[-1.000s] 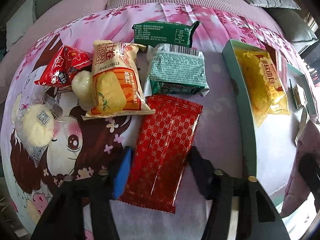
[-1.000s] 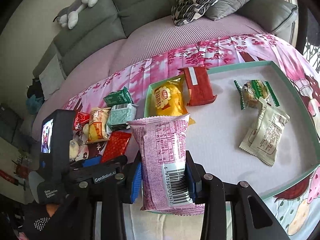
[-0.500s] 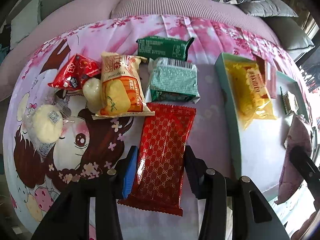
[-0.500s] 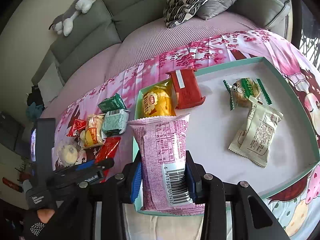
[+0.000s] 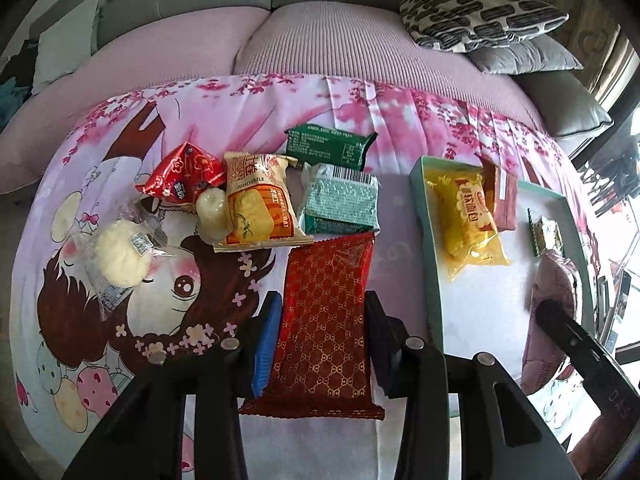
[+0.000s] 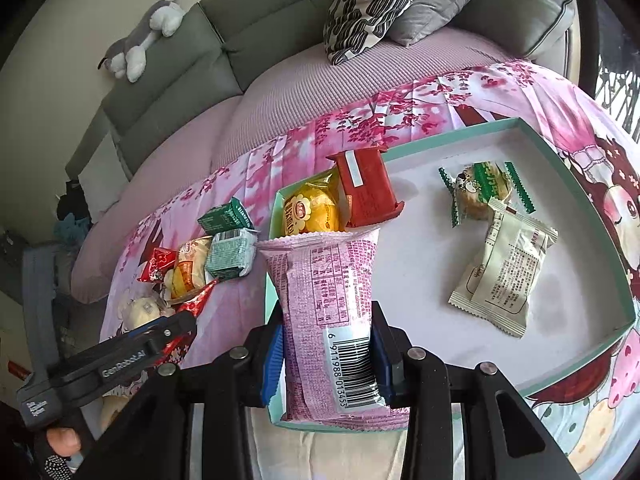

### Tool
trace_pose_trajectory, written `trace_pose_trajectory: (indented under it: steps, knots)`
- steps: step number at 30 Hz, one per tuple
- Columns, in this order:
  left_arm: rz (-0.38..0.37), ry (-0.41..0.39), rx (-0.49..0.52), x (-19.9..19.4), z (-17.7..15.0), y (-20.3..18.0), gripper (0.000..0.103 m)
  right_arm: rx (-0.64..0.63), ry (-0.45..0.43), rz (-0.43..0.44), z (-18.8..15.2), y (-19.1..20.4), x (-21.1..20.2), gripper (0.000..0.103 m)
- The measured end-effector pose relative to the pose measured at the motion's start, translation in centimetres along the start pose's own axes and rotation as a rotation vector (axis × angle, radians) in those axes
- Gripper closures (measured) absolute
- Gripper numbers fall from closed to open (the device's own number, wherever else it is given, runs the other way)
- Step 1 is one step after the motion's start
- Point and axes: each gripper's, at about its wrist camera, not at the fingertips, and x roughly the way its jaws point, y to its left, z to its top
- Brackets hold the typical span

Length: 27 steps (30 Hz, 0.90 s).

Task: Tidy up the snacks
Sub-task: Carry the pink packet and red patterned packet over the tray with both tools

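Observation:
My left gripper (image 5: 321, 300) is closing its jaws on a red gold-patterned packet (image 5: 326, 328), and the pads press its long sides. In the right wrist view that packet's tip (image 6: 200, 300) tilts up off the pink cartoon cloth. My right gripper (image 6: 326, 312) is shut on a pink packet (image 6: 324, 272) with a barcode, held over the near left corner of the teal-rimmed white tray (image 6: 452, 130). A yellow packet (image 6: 310, 210), a red packet (image 6: 366, 188), a green-wrapped cake (image 6: 482, 192) and a cream packet (image 6: 504, 276) lie in the tray.
Loose snacks lie on the cloth beyond the left gripper: a dark green packet (image 5: 330, 146), a silver-green one (image 5: 342, 204), an orange one (image 5: 256, 204), a red triangular one (image 5: 182, 178) and a round white cake (image 5: 120, 254). A sofa with cushions (image 6: 372, 8) runs behind.
The left jaws have closed in onto the red patterned packet and the gripper has risen with it. The right gripper holds the pink packet in nearly the same place.

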Motion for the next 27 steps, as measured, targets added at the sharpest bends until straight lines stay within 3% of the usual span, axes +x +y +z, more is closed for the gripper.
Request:
trace_pose_trajectory:
  steps: [15, 21, 27]
  knots:
    - [-0.022, -0.104, 0.018, -3.0, 0.1, -1.1, 0.061, -0.004, 0.007, 0.001, -0.1, 0.2, 0.1, 0.063]
    - [-0.037, -0.129, 0.092, -3.3, -0.3, -3.8, 0.061, 0.011, 0.003, -0.014, 0.1, -0.5, 0.1, 0.063]
    - [-0.075, -0.136, 0.183, -3.0, -1.0, -7.4, 0.061, 0.100, -0.029, -0.050, 0.5, -3.9, -1.1, 0.063]
